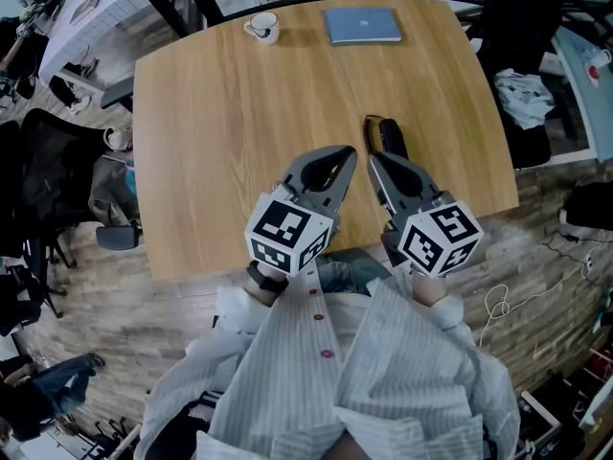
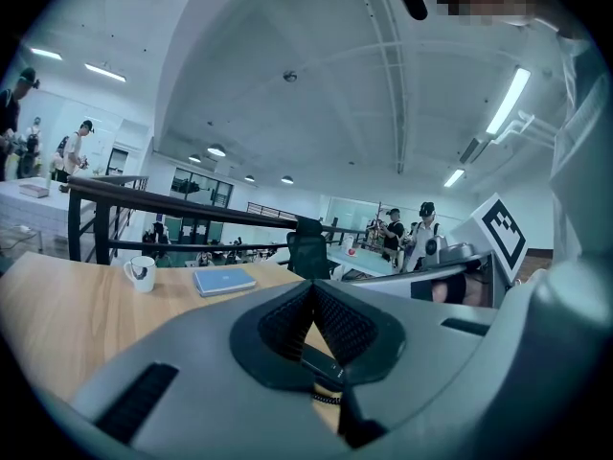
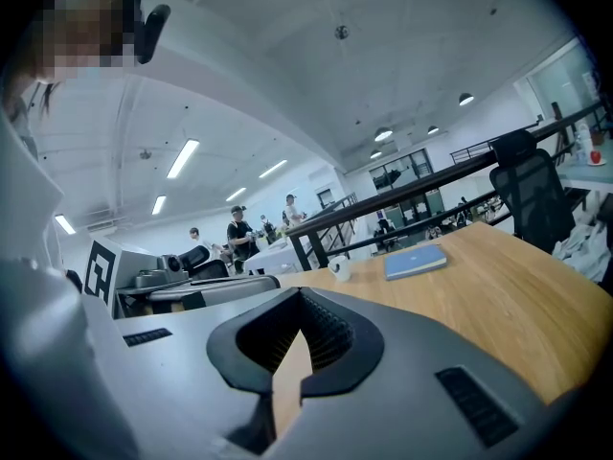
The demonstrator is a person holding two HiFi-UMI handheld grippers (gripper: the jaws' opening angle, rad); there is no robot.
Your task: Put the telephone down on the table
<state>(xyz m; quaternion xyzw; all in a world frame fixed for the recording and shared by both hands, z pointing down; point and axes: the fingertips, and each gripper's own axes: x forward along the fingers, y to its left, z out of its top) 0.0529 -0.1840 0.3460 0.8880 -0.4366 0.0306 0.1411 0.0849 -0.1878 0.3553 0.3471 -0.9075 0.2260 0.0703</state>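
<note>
While the wooden tabletop (image 1: 211,142) carries a blue notebook (image 1: 362,24) and a white mug (image 1: 261,27) at its far edge, the left claw (image 1: 347,153) and the right claw (image 1: 375,159) are clenched, empty. The black telephone (image 1: 386,137) lies flat just beyond the right claw.

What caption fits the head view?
Telephone lying on the table just ahead of the shut left gripper and right gripper; mug and notebook beyond.

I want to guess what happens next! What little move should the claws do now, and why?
Probably just draw both claws back from the table. The phone seems to lie on it already, just ahead of the right claw, which is shut and empty; the left claw is shut too.
</note>
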